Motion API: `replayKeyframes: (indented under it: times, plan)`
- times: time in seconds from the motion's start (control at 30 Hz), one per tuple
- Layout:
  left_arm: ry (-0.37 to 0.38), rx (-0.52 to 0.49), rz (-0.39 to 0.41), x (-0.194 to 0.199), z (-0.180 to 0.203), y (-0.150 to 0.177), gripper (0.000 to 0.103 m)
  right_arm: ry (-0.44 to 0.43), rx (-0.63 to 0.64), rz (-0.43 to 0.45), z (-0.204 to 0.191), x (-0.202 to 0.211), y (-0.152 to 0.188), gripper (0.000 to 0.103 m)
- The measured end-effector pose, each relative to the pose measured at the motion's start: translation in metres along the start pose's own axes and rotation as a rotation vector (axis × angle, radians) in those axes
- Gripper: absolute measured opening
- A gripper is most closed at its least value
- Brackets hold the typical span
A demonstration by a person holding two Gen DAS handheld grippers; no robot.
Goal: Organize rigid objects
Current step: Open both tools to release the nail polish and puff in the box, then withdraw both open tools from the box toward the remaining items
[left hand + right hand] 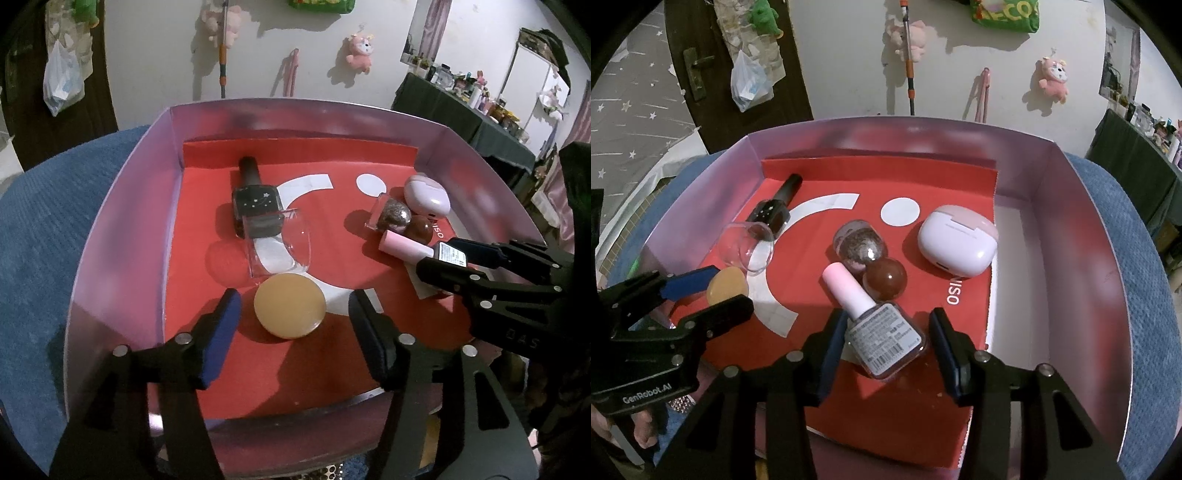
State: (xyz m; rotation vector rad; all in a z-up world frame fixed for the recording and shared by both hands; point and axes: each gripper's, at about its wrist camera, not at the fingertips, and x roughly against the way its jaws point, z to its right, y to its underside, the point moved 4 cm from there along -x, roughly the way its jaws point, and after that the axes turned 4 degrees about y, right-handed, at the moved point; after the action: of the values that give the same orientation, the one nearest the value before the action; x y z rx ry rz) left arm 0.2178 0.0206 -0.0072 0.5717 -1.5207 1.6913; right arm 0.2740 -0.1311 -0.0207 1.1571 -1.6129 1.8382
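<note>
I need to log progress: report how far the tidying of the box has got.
Done: several items already lie in the box: dark bottle, clear cup, earbud case. In hand: nothing gripped; the left gripper straddles the tan disc, the right gripper the pink-capped bottle, both open. Left: withdrawing.

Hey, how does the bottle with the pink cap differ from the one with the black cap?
The pink-capped bottle lies between the right claw fingers; the black-capped bottle lies far from both claws. The pink-capped bottle shows a printed label; the black-capped bottle shows white stars. Both lie on their sides inside the box.
</note>
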Motion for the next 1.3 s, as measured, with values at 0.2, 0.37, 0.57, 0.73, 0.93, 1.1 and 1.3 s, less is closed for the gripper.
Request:
replayKeyframes:
  times: [0.2,0.37,0.57,0.73,0.93,1.1,1.3]
  plan:
    - [-0.001,-0.013,0.018,0.008,0.004,0.0,0.065,-0.001,-0.007,0.022,0.001,0.008,0.001,0.058]
    - [-0.006,-0.022,0.037,0.017,0.008,-0.002,0.069,-0.003,-0.019,0.037,0.003,0.016,0.004,0.063]
    - [-0.003,-0.026,0.056,0.028,0.015,0.001,0.078,-0.004,-0.029,0.065,0.004,0.03,0.006,0.069]
    - [-0.007,-0.037,0.078,0.039,0.019,0.001,0.086,-0.005,-0.045,0.096,0.005,0.045,0.009,0.076]
    - [-0.032,-0.019,0.115,0.053,0.015,0.002,0.1,-0.023,-0.059,0.125,0.004,0.061,0.014,0.081]
    - [-0.037,-0.003,0.125,0.06,0.01,0.006,0.1,-0.039,-0.067,0.151,0.002,0.074,0.017,0.086]
    - [-0.045,0.005,0.133,0.068,0.009,0.011,0.101,-0.061,-0.077,0.18,-0.001,0.088,0.02,0.101]
